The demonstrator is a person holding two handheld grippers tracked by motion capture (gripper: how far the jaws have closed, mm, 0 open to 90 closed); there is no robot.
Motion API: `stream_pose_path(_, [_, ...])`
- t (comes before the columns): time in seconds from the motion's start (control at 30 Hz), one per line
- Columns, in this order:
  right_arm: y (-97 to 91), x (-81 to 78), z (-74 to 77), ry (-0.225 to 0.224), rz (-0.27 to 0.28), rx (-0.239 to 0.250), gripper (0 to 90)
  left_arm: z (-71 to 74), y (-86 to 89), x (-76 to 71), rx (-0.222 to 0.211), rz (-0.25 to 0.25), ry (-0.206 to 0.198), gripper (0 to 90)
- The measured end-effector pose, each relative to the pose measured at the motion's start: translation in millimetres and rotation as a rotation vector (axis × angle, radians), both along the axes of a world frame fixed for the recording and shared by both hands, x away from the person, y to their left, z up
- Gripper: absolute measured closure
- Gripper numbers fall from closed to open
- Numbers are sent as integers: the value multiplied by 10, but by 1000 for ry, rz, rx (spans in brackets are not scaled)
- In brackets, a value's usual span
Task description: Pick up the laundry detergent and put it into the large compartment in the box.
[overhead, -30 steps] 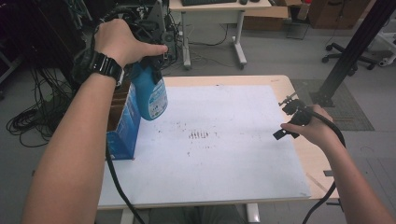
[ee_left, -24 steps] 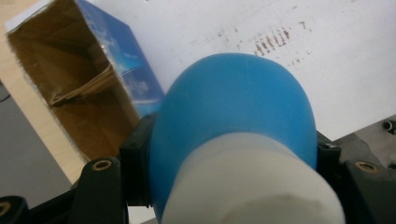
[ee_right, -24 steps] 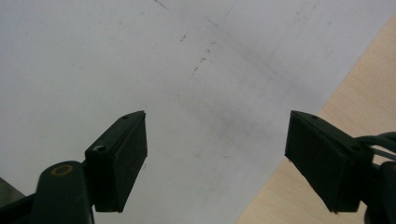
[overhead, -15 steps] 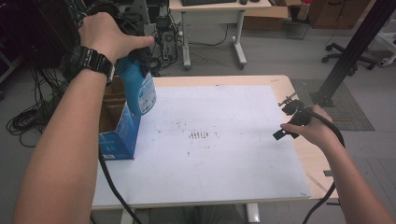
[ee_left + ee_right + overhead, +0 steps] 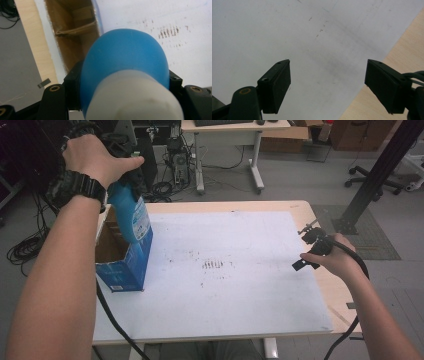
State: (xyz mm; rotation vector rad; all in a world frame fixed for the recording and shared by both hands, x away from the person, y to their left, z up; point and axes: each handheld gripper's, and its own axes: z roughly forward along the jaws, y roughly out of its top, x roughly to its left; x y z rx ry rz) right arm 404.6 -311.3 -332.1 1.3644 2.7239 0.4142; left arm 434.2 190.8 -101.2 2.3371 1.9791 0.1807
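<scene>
A blue bottle [image 5: 131, 217] with a white cap [image 5: 135, 100] hangs upright from my left gripper [image 5: 126, 185], which is shut on its neck, under the person's hand with a black watch. The bottle is just above the open top of a blue cardboard box [image 5: 125, 272] at the table's left edge. In the left gripper view the bottle [image 5: 125, 55] sits between the black jaws of the left gripper [image 5: 122, 82], with the box's brown inside [image 5: 72, 37] below. My right gripper [image 5: 305, 247] rests at the table's right edge, open, and the right gripper view [image 5: 328, 85] has nothing between its jaws.
A white sheet [image 5: 235, 285] with dark smudges [image 5: 215, 265] covers most of the wooden table [image 5: 300, 210]. Cables [image 5: 25, 247] lie on the floor at left. A desk [image 5: 230, 130] stands behind and a black post [image 5: 375, 175] at the right.
My left gripper has carried the blue bottle leftward, from over the white sheet to above the open box. The right gripper has stayed still.
</scene>
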Motion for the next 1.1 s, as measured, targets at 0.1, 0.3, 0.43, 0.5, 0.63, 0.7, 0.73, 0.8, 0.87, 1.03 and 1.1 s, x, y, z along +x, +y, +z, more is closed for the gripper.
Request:
stream_pose_path(0.1, [-3,-4,2,1,0,-3,208,-3,75,-4,3,19,-3,370])
stream_pose_path(0.3, [-29,-5,20,-2,-8,-2,208,-20,211,-5,7,49,-4,370])
stream_pose_path(0.43, [-41,-8,20,-1,-10,-3,208,-44,289,-3,17,73,-9,370])
stream_pose_path(0.5, [-46,-9,17,-2,-10,-3,208,-54,325,-3,29,82,-7,370])
stream_pose_path(0.63, [-59,-14,18,1,-15,-3,208,-63,394,-6,32,104,-8,370])
stream_pose_path(0.7, [-68,-15,19,-1,-15,-4,208,-70,433,-7,27,118,-10,370])
stream_pose_path(0.73, [-72,-16,18,-1,-16,-3,208,-75,452,-6,25,123,-10,370])
stream_pose_path(0.8, [-79,-18,16,0,-17,-4,208,-89,489,-4,19,137,-11,370])
stream_pose_path(0.87, [-83,-19,13,2,-19,-4,208,-104,519,2,21,147,-10,370])
stream_pose_path(1.03, [-86,-16,21,2,-20,-5,208,-144,564,19,28,166,-9,370])
stream_pose_path(1.1, [-86,-16,26,1,-21,-5,208,-153,576,23,20,169,-12,370])
